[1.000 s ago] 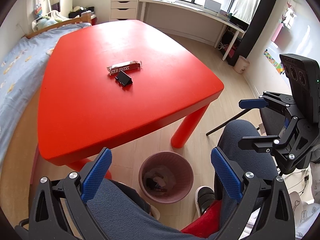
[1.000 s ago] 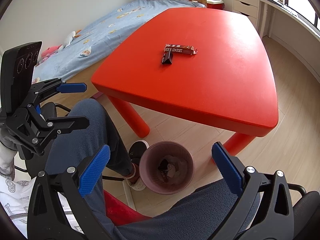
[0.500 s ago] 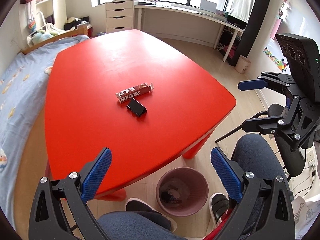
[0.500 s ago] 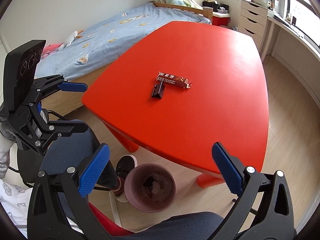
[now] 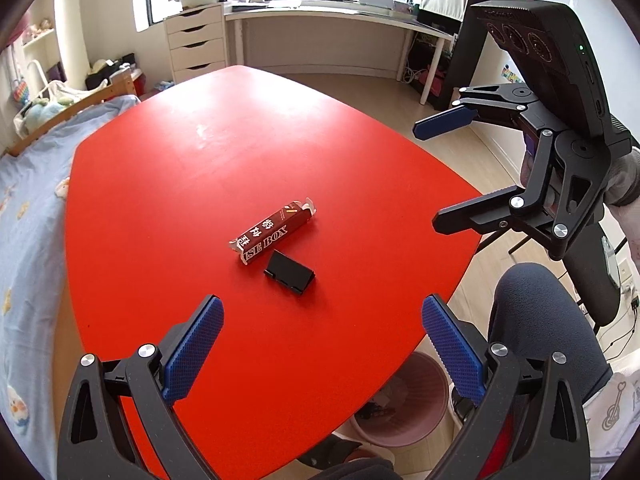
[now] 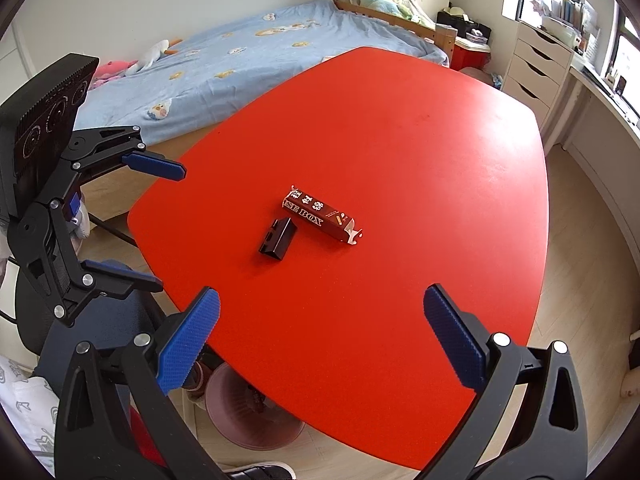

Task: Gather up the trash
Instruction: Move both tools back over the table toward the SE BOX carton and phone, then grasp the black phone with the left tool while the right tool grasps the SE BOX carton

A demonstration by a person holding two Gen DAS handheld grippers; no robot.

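A brown carton [image 5: 274, 231] printed "SE BOX" lies flat near the middle of the red table [image 5: 168, 168]. A small black folded piece [image 5: 290, 272] lies just in front of it. Both show in the right wrist view, the carton [image 6: 322, 220] and the black piece [image 6: 278, 239]. My left gripper [image 5: 322, 350] is open and empty above the table's near edge. My right gripper [image 6: 320, 340] is open and empty too, over the near right edge. The pink trash bin [image 5: 404, 404] stands on the floor under the table edge and shows in the right wrist view [image 6: 256, 416].
A bed with a blue sheet [image 6: 248, 56] runs along the table's left side. A white drawer unit [image 5: 196, 42] and a long desk [image 5: 340, 18] stand under the windows. My legs and a chair [image 5: 600, 280] are by the near edge.
Both grippers have risen and moved forward over the table. The carton and black piece now lie closer, and the bin has slipped partly under the table edge.
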